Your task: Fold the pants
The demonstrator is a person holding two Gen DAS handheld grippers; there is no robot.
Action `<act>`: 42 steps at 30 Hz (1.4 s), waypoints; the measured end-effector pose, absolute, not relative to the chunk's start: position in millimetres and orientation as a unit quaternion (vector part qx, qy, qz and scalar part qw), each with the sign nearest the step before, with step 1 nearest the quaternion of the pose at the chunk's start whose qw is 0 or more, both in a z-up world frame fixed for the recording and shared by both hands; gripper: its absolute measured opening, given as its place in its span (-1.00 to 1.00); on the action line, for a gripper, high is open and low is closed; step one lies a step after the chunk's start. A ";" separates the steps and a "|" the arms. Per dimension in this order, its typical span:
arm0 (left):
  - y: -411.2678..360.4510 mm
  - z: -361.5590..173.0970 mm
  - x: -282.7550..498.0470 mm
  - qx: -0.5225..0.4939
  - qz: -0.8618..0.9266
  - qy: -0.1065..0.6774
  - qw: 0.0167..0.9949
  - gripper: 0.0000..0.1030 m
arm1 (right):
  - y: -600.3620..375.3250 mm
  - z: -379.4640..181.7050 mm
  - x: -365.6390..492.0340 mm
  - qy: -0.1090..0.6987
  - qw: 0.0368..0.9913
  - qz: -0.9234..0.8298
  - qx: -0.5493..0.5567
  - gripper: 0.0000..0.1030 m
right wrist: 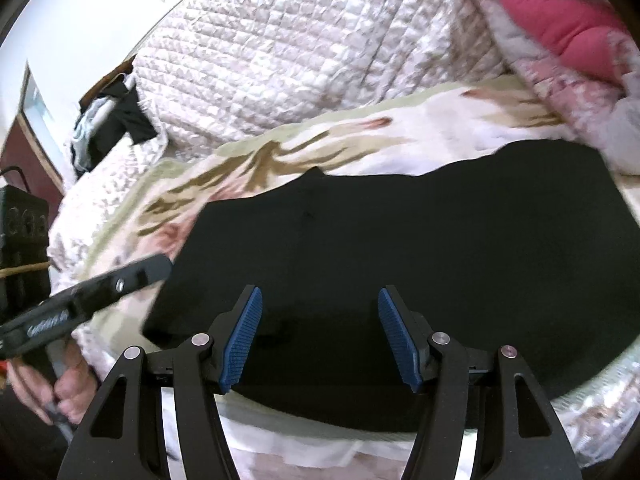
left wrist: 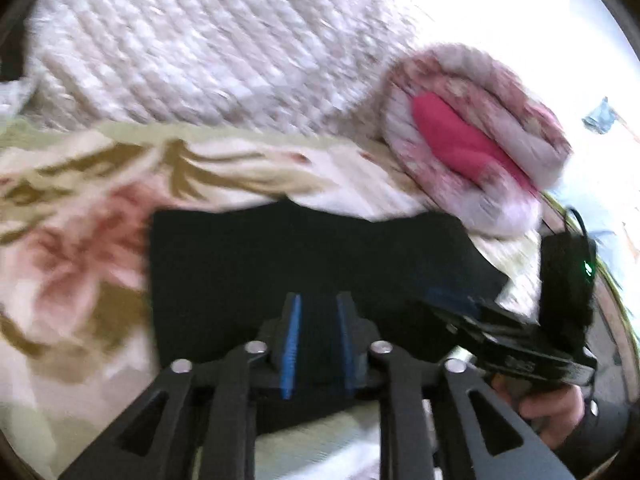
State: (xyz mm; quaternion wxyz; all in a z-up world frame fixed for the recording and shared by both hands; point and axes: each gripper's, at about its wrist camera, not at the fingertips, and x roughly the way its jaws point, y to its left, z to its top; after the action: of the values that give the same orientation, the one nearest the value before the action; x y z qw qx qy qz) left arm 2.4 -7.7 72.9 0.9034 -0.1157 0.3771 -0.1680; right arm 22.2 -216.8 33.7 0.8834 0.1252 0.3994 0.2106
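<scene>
On the flowered sheet (right wrist: 280, 152) right before me lie the pants (right wrist: 400, 248), black and already folded down to a squat, flat block with a fairly straight left edge and a wavy far edge; the cloth is so dark that I can make out no seams or layers, so I cannot tell how many folds it holds. I judge that a fold has just been laid and both tools are free of the cloth, so the step in hand is the let-go between folds. My left gripper (left wrist: 318, 340) hovers over the near left part of the block with its blue pads a narrow way apart and nothing between them. My right gripper (right wrist: 320, 336) hangs over the near edge with its jaws standing wide and empty. Next I reckon either one more fold or a tidy-up: that calls for both tools to pinch one edge through all its layers, lift together and lay it evenly over, without dragging the block askew. Beyond the sheet a quilted cover (right wrist: 304, 48) is heaped, and to the right sits a rolled floral quilt (left wrist: 472, 140) with a pink core.
</scene>
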 end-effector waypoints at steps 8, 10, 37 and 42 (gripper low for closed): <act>52.0 48.4 38.1 -0.131 -0.053 0.392 0.909 -0.54 | -188.2 9.5 86.0 0.468 0.831 0.265 0.141 0.18; 60.2 38.1 40.2 -0.148 -0.046 0.398 0.904 -0.54 | -183.9 3.5 96.1 0.471 0.828 0.269 0.142 0.18; 50.0 33.6 39.2 -0.138 -0.060 0.392 0.908 -0.54 | -203.7 -7.8 99.8 0.483 0.806 0.268 0.213 -0.94; 39.8 29.9 42.0 -0.128 -0.075 0.395 0.907 -0.54 | -202.5 -5.9 98.5 0.482 0.812 0.261 0.201 -0.92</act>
State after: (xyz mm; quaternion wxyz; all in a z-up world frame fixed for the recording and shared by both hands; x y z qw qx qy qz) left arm 42.0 39.8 29.9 0.9065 -0.1285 0.3951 -0.0749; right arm 98.5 -202.5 -5.9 0.8120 0.2011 0.4820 0.2606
